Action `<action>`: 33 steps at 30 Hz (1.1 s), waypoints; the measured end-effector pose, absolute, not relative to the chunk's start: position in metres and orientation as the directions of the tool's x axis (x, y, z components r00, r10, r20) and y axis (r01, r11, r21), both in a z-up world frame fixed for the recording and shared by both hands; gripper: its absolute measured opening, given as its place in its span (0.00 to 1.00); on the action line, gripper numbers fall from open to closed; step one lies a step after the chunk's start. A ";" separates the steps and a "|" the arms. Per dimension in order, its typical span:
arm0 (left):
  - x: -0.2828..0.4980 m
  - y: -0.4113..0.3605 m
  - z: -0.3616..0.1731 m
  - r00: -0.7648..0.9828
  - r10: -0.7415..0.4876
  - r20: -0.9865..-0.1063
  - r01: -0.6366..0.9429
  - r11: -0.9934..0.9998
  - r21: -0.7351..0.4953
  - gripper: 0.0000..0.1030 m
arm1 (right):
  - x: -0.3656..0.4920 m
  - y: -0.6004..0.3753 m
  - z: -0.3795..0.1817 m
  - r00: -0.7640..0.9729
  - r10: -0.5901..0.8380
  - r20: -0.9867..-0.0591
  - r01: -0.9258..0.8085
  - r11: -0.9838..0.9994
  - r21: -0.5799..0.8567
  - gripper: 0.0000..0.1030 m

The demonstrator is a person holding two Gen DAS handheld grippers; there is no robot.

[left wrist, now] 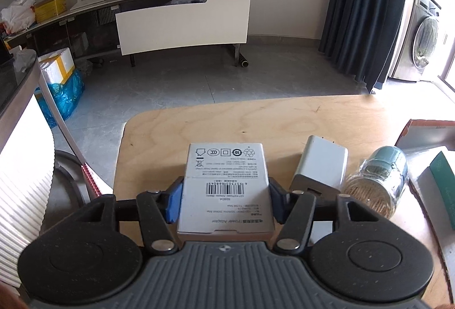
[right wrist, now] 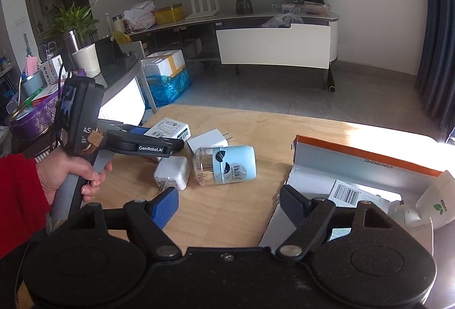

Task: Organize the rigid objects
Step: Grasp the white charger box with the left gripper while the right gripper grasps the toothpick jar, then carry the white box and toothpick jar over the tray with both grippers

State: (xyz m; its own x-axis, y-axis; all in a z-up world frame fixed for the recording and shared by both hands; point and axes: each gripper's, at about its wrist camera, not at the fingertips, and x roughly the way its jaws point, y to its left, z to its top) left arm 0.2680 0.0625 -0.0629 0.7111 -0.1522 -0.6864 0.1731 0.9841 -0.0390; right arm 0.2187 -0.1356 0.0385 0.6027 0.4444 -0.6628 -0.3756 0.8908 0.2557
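On the wooden worktop [left wrist: 227, 124], near its left end, lies a white adapter box [left wrist: 226, 186], barcode side up. Left gripper [left wrist: 224, 202] has its jaws closed on this box: both blue pads [left wrist: 173, 202] press its long sides, and the box rests flat on the wood. From the right wrist view the same gripper [right wrist: 170, 145] reaches in from the left, held by a hand [right wrist: 71, 175] with a red sleeve [right wrist: 17, 195].

Just right of the box lies a white charger [left wrist: 320, 169] on its side, prongs pointing away. Beside that, a clear toothpick jar [left wrist: 378, 181] with a pale blue lid lies tipped over. A second white charger [right wrist: 172, 172] shows in the right wrist view, touching or nearly touching the jar [right wrist: 224, 165].

Right gripper [right wrist: 230, 208]: jaws wide open, nothing between them, hovering over bare wood at the near corner of an orange-edged cardboard tray [right wrist: 369, 156]. The tray holds a barcoded packet and a white tube with a green leaf mark.
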 end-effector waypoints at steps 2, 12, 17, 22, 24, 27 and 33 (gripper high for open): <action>0.263 0.064 -0.062 0.710 -0.150 -0.688 0.162 0.986 -0.048 0.58 | 0.232 -0.129 0.035 0.584 0.474 -0.659 -0.390 0.876 0.284 0.94; 0.224 0.064 -0.038 0.750 -0.074 -0.657 0.064 0.997 -0.039 0.58 | 0.288 -0.092 0.014 0.542 0.435 -0.719 -0.406 0.885 0.228 0.98; 0.209 0.062 -0.033 0.757 -0.093 -0.647 0.053 0.995 -0.080 0.58 | 0.303 -0.077 -0.005 0.498 0.392 -0.774 -0.395 0.897 0.200 0.97; 0.202 0.062 -0.033 0.758 -0.082 -0.648 0.022 0.995 -0.101 0.58 | 0.299 -0.078 -0.013 0.496 0.398 -0.772 -0.359 0.903 0.235 0.88; 0.197 0.062 -0.032 0.762 -0.076 -0.643 0.012 0.995 -0.104 0.58 | 0.290 -0.083 -0.007 0.521 0.396 -0.756 -0.348 0.907 0.235 0.88; 0.191 0.060 -0.027 0.770 -0.071 -0.634 -0.001 0.994 -0.112 0.58 | 0.274 -0.091 0.008 0.557 0.392 -0.732 -0.336 0.913 0.233 0.88; 0.170 0.050 -0.015 0.788 -0.080 -0.611 -0.001 0.991 -0.132 0.58 | 0.233 -0.106 0.036 0.604 0.393 -0.693 -0.327 0.916 0.233 0.88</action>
